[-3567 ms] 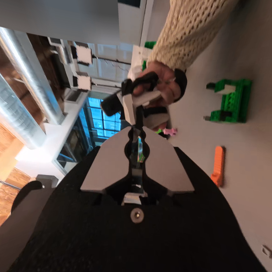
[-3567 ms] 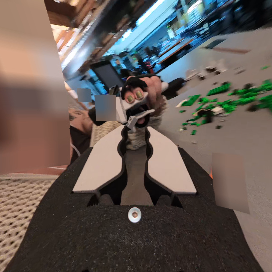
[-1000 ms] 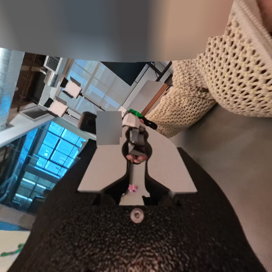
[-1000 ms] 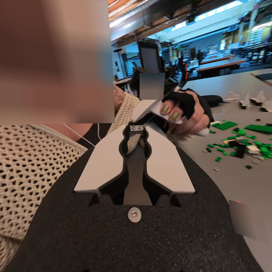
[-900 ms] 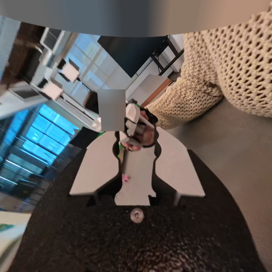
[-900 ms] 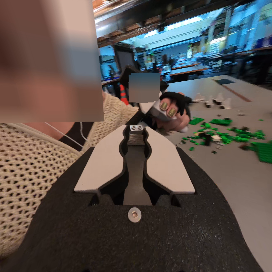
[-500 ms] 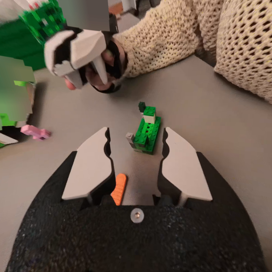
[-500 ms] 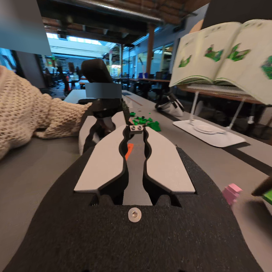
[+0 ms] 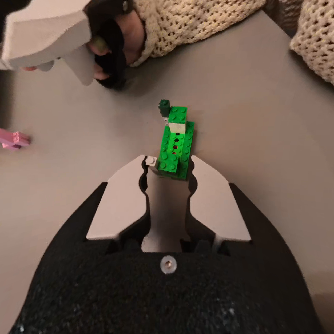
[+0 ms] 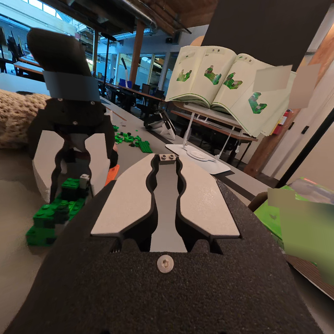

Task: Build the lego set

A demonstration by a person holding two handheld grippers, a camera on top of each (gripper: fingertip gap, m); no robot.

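Observation:
A small green lego build [image 9: 174, 153] lies on the grey table [image 9: 253, 144], with a white brick and a dark green brick at its far end and a small grey brick [image 9: 151, 160] on its near left side. My left gripper [image 9: 168, 160] is open, and its fingertips straddle the build's near end. The left fingertip touches the grey brick. My right gripper [image 10: 167, 159] is shut on a small grey two-stud brick [image 10: 167, 156] and holds it above the table, right of the build [image 10: 54, 207]. The left gripper also shows in the right wrist view [image 10: 72, 153].
An open instruction booklet [image 10: 216, 77] rests on a white stand at the back right. Several loose green bricks [image 10: 133, 139] lie behind. An orange brick separator [image 10: 113, 173] lies by the build. A pink piece [image 9: 12, 139] lies left. A green box [image 10: 271, 216] stands at the right. My right gripper's tips are some 15 cm from the pink piece [image 9: 12, 139].
My left gripper swung down from pointing upward, moved in over the green build and narrowed its jaws around the near end. My right gripper turned toward the booklet, still holding the grey brick.

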